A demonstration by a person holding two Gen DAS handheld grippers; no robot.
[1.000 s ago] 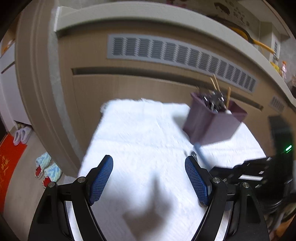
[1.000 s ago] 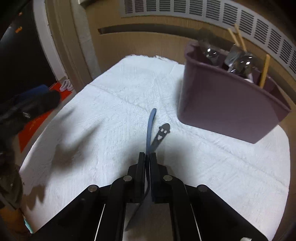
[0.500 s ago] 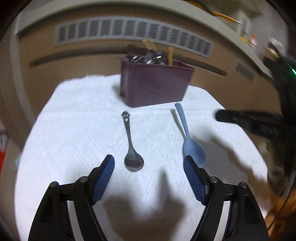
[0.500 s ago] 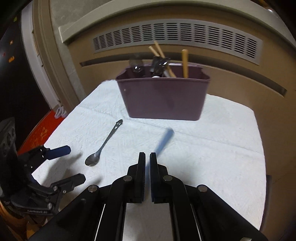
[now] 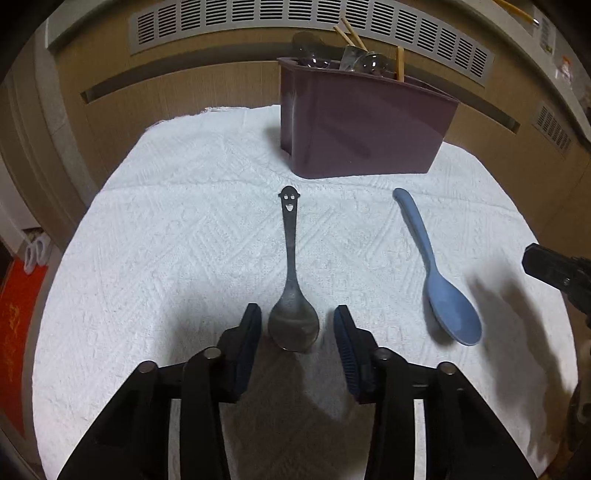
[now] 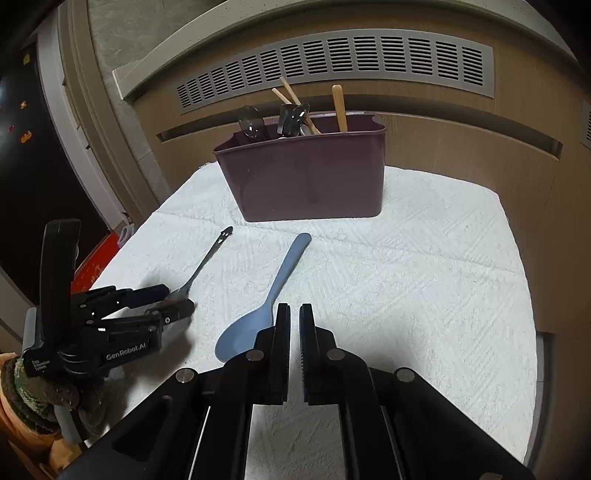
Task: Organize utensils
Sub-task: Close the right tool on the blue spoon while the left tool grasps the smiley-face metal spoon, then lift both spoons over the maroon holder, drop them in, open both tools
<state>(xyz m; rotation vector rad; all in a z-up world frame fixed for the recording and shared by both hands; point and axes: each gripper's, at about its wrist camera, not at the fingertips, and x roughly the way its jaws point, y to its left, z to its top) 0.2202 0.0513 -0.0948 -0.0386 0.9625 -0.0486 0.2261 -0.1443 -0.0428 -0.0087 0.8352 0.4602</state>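
While the left gripper (image 5: 297, 323) stands parted around the metal spoon's (image 5: 293, 317) bowl, the empty, nearly closed right gripper (image 6: 294, 319) has the blue spoon (image 6: 258, 317) at ten o'clock.

The left wrist view looks low and close along its fingers (image 5: 251, 332) across the white cloth (image 5: 166, 240), facing the bin (image 5: 362, 125) and the vented panel (image 5: 295, 18) behind it, with the metal spoon (image 5: 293, 280) right at its fingertips. The right wrist view sits a little higher and further right, facing the same bin (image 6: 306, 177) and panel (image 6: 332, 62) squarely. Both share the cloth (image 6: 424, 258), bin, metal spoon (image 6: 199, 269) and blue spoon (image 5: 439, 280) (image 6: 266, 302), and the right view also takes in the left gripper (image 6: 173, 302) at its left edge.
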